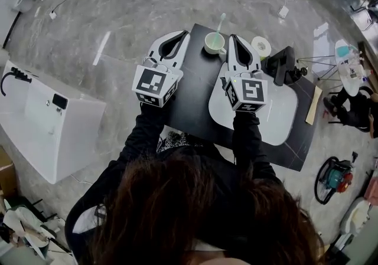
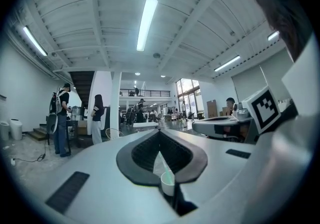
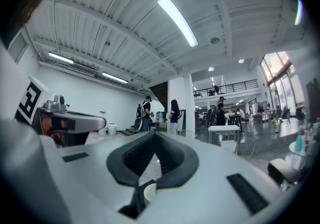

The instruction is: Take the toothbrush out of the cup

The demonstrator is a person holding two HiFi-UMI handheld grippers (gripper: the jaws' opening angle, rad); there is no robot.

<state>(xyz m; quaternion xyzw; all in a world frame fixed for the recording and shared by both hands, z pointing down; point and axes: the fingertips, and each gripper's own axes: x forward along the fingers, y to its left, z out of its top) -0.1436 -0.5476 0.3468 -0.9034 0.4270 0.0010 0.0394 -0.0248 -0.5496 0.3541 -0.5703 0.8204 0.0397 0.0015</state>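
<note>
Standing in the pale green cup (image 1: 214, 43), the toothbrush (image 1: 221, 22) is seen with its head poking up past the far rim, gripped by neither tool. The cup is set at the far edge of the black table (image 1: 195, 98). Just left of the cup, the left gripper (image 1: 185, 33) is held level, its jaws brought together with nothing caught between them. In the left gripper view the cup (image 2: 168, 184) is glimpsed low, through the gap behind the closed tips (image 2: 160, 132). Close on the cup's right, the right gripper (image 1: 233, 37) is held the same way, jaws pressed tight and empty, and the cup (image 3: 149, 193) is again framed below them. Further right of the cup, a white roll (image 1: 260, 45) and a black device (image 1: 282, 64) are parked. Nearer the person from the cup, a white mat (image 1: 283, 116) is laid out.
</note>
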